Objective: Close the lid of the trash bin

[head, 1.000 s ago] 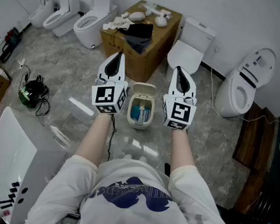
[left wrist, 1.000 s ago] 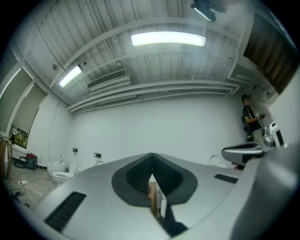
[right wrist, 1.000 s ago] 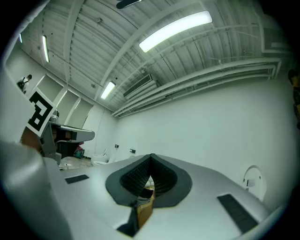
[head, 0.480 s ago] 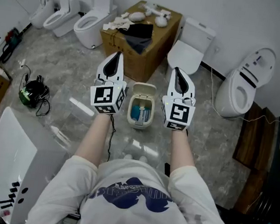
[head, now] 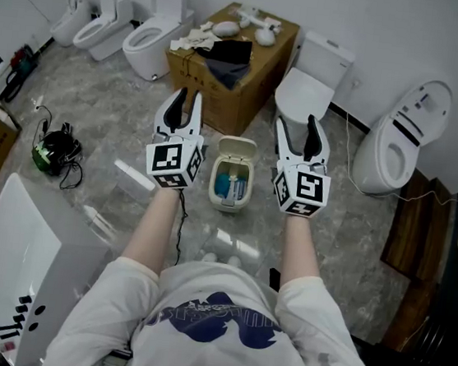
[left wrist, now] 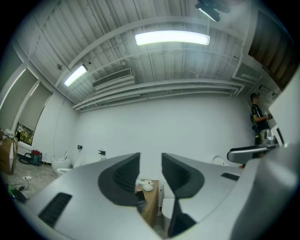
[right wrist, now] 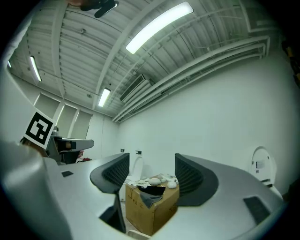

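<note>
The small cream trash bin [head: 231,178] stands on the floor with its lid [head: 237,147] tipped up at the far side and blue items showing inside. I hold both grippers in the air above the floor, one on each side of the bin, pointing away from me. The jaws of my left gripper [head: 186,101] [left wrist: 151,161] are opening a narrow gap, with nothing between them. My right gripper [head: 297,127] [right wrist: 152,165] is opening wider and is also empty. Neither gripper view shows the bin.
A cardboard box [head: 231,62] [right wrist: 151,206] with white items and a dark cloth on top stands just beyond the bin. Toilets stand at the far left [head: 152,36], behind the bin [head: 312,76] and to the right [head: 400,137]. A white panel [head: 16,260] lies at my left.
Both grippers' jaws were shut and now stand apart, the right pair wider than the left. The right gripper has rolled a little. The bin and its lid are unchanged.
</note>
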{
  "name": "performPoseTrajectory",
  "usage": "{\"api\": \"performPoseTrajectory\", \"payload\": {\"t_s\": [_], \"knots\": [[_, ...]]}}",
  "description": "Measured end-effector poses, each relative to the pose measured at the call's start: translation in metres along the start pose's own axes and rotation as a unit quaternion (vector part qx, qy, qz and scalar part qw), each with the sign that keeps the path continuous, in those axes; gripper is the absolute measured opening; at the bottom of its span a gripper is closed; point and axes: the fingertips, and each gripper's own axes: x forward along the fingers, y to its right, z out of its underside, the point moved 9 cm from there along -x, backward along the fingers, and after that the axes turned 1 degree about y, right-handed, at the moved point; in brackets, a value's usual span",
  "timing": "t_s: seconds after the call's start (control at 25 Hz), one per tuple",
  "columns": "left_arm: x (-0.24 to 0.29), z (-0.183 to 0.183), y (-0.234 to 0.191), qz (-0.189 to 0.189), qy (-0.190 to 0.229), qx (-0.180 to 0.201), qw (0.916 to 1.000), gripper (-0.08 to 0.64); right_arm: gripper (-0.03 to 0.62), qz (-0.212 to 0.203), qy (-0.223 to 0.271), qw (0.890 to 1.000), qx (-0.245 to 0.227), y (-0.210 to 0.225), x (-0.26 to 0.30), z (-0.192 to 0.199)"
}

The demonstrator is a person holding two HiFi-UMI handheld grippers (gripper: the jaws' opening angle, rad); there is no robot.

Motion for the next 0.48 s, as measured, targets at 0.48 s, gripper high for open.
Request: {"api": "performPoseTrajectory", "payload": {"t_s": [0.48], "knots": [[-0.008,0.004,-0.014,0.001,-0.019,-0.016,0.9997,0.303,0.499,0.027,0.001,0.999,0.038,0.039,-0.024,0.004]]}}
